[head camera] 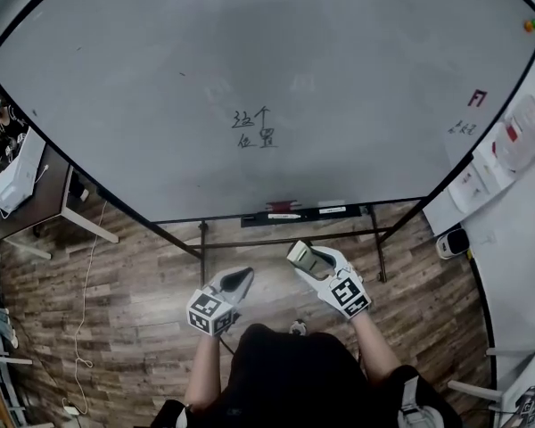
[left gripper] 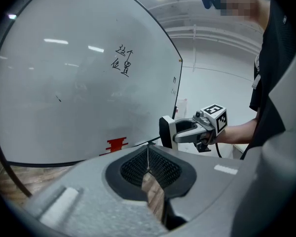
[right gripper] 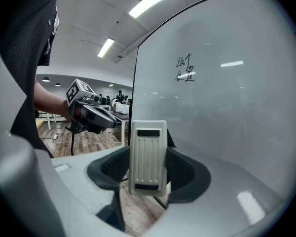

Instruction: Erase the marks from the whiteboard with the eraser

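Observation:
The whiteboard [head camera: 160, 87] stands ahead of me, with small black handwritten marks [head camera: 254, 128] near its middle; the same marks [left gripper: 123, 61] show in the left gripper view, and as marks [right gripper: 185, 68] in the right gripper view. My right gripper [head camera: 305, 259] is shut on a white ribbed eraser [right gripper: 148, 156], held upright below the board's lower edge, well short of the marks. The eraser [head camera: 301, 257] also shows in the head view. My left gripper [head camera: 236, 282] is shut with nothing in it, its jaws meeting at a thin seam [left gripper: 148, 166].
A black tray [head camera: 294, 213] along the board's bottom edge holds markers. The board's metal stand [head camera: 201, 250] rises from a wooden floor. A desk [head camera: 36, 190] stands at left; papers [head camera: 508, 145] hang on the wall at right. A red mark [left gripper: 116, 144] sits low on the board.

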Motion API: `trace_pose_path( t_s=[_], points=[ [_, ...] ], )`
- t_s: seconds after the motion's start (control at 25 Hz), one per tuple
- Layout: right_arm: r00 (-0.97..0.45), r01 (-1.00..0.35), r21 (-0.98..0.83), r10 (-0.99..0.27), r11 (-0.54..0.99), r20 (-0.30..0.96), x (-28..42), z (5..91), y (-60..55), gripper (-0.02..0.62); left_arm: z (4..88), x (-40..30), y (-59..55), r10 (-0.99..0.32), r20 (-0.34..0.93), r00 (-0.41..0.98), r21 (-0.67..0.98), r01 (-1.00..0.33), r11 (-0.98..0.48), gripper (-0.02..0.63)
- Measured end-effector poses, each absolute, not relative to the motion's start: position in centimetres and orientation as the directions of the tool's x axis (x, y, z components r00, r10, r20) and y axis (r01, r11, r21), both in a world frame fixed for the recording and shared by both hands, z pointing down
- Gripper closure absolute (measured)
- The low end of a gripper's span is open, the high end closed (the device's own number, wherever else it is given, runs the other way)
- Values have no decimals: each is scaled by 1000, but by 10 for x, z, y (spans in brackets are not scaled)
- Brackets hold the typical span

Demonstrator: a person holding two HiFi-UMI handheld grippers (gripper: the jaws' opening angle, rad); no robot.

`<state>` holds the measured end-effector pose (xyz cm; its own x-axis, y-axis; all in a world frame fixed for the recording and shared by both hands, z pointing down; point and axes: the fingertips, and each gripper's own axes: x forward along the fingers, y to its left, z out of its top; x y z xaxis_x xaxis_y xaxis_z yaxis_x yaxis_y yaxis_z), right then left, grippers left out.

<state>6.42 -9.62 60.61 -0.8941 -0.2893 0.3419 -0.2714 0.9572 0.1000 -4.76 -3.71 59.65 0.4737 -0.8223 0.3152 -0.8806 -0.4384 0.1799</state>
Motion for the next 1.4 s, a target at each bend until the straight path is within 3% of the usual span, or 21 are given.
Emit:
trace_pose_path(
  t_s=[0.48,0.96,1.4],
  points=[
    [-888,-254,126,-283,959,363,60,605,-123,362,604,-43,-50,-828,320,460,193,-887,-419,592],
    [-877,-278,160,-318,947,360,15,588,-161,364,594,-88,-92,-817,312,485,189,-875,-447,592],
    [-868,-352,270,-420,896,265,-25,524,-227,364,590,-126,-131,-797,304,522,179,-853,-491,592]
  ],
)
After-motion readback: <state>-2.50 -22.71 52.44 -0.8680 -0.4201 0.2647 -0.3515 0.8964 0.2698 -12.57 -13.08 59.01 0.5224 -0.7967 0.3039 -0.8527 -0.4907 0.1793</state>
